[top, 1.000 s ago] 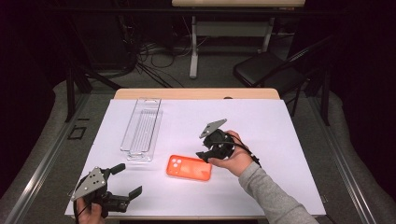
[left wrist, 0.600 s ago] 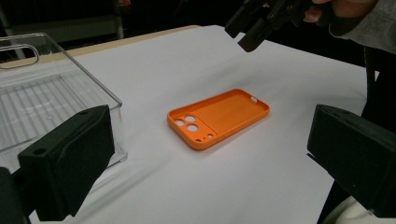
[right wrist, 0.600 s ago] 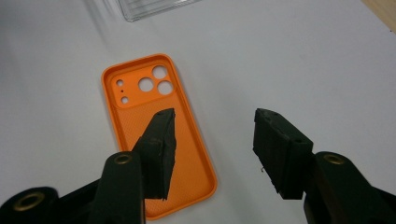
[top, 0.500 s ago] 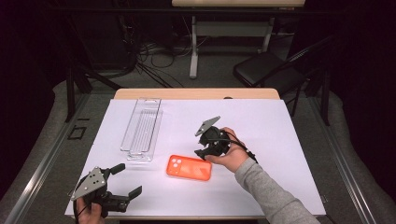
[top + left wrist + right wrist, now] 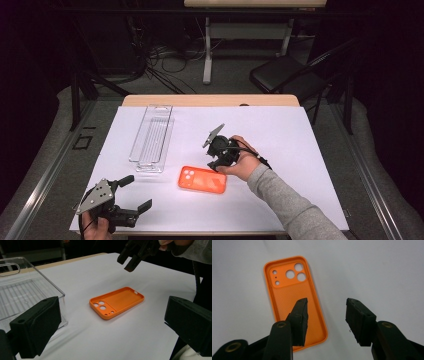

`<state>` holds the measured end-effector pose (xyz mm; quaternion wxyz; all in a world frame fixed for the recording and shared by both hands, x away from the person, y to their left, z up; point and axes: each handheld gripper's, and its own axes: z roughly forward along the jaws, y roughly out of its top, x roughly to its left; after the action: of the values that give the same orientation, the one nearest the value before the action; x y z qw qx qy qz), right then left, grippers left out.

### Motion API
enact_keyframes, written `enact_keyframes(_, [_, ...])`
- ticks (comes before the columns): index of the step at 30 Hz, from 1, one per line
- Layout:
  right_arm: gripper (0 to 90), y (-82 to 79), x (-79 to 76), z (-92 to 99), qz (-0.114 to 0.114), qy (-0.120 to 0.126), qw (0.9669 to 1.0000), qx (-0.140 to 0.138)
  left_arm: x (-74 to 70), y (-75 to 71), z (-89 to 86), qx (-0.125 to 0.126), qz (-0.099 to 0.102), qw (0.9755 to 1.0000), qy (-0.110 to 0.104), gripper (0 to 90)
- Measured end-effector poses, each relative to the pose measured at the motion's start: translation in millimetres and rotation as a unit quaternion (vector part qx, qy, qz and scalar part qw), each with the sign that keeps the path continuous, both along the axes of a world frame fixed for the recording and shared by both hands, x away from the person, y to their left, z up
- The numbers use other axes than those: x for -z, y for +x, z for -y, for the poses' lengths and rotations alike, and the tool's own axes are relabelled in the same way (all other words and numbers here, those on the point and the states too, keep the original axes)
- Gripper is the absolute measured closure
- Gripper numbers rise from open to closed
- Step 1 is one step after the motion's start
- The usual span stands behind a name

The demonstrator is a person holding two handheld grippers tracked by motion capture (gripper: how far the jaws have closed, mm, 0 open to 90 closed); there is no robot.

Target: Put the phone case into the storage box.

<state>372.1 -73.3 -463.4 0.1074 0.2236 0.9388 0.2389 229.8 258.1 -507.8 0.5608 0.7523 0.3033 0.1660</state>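
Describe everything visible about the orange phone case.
The orange phone case is an empty shell of matte, plastic-like material with a finely dotted inner floor and a raised rim. It lies flat, open side up, on the white sheet. One end has three round camera holes and smaller ones beside them. Nothing touches it: the right gripper hangs above its long edge, jaws apart and just closing slightly.

— What sort of place?
— Probably a lab recording bay: white-covered table (image 5: pixel 310 150), cables (image 5: pixel 160 60) strewn on grey floor, black folding chair (image 5: pixel 290 77), dark surroundings, another desk's white leg (image 5: pixel 206 50) behind.
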Motion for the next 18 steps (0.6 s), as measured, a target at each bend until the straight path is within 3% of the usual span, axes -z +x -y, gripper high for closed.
enact_keyframes(2, [56.3, 3.0, 4.0, -0.6, -0.017, -0.009, 0.9998, -0.008, 0.1, 0.0, 0.2, 0.000, 0.000, 1.0000, 0.000, 0.7])
enact_keyframes(7, [61.7, 6.5, 9.8, -1.6, -0.027, -0.027, 0.9991, -0.018, 0.5, 0.3, 0.3, 0.000, -0.001, 1.0000, 0.001, 0.7])
enact_keyframes(10, [64.3, 7.1, 12.2, -2.1, -0.029, -0.028, 0.9990, -0.020, 0.7, 0.6, 0.4, 0.001, -0.003, 1.0000, 0.001, 0.7])
enact_keyframes(18, [65.5, 12.4, 23.7, -3.6, -0.028, -0.057, 0.9974, -0.034, 1.1, 1.1, 1.0, 0.006, -0.004, 1.0000, 0.003, 0.7])
